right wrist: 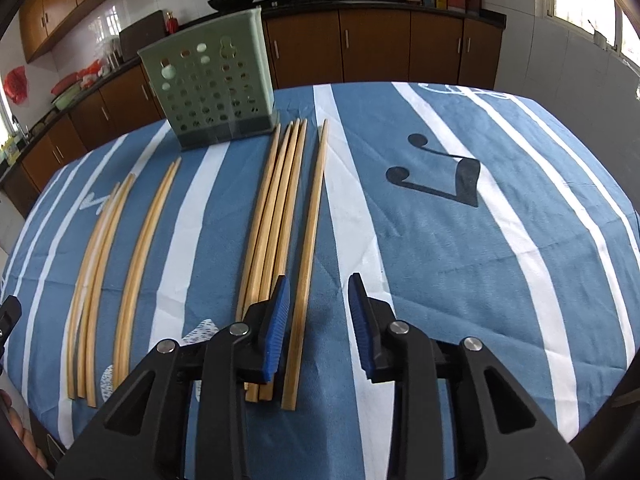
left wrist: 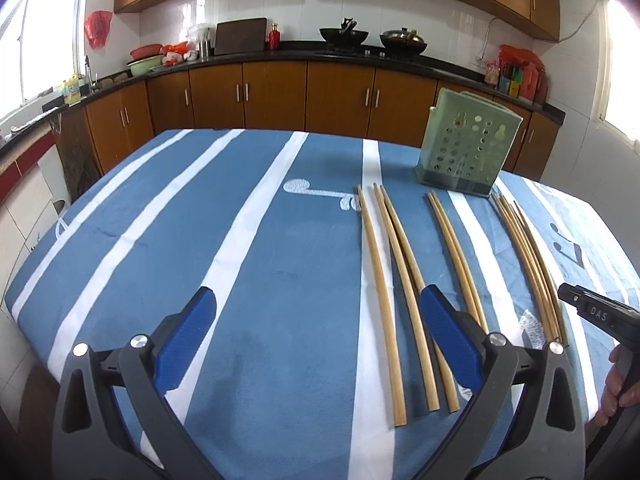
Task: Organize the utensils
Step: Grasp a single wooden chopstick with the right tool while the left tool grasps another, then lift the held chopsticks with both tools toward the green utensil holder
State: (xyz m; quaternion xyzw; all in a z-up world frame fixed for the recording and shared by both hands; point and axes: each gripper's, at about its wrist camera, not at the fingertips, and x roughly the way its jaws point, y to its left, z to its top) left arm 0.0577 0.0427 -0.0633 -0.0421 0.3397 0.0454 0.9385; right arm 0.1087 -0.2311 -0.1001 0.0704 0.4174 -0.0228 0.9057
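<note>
Bamboo chopsticks lie in groups on the blue striped cloth [left wrist: 280, 280]. In the left wrist view there are three chopsticks [left wrist: 384, 280], a pair [left wrist: 456, 256] and a bunch [left wrist: 528, 264] further right. The green perforated holder [left wrist: 468, 148] stands upright behind them. My left gripper [left wrist: 320, 320] is wide open over bare cloth, and its right pad overlaps the three. In the right wrist view my right gripper [right wrist: 318, 320] hangs over the near end of a single chopstick [right wrist: 310, 240]. That stick lies between the jaws beside the left pad and the right pad is clear of it. A bunch of chopsticks [right wrist: 272, 220] lies just left.
The holder [right wrist: 216, 88] stands at the far side of the table, behind the sticks. A pair [right wrist: 148, 240] and three more chopsticks [right wrist: 96, 260] lie to the left. A person's hand [left wrist: 616, 392] holds the right gripper's handle. Kitchen counters and cabinets surround the table.
</note>
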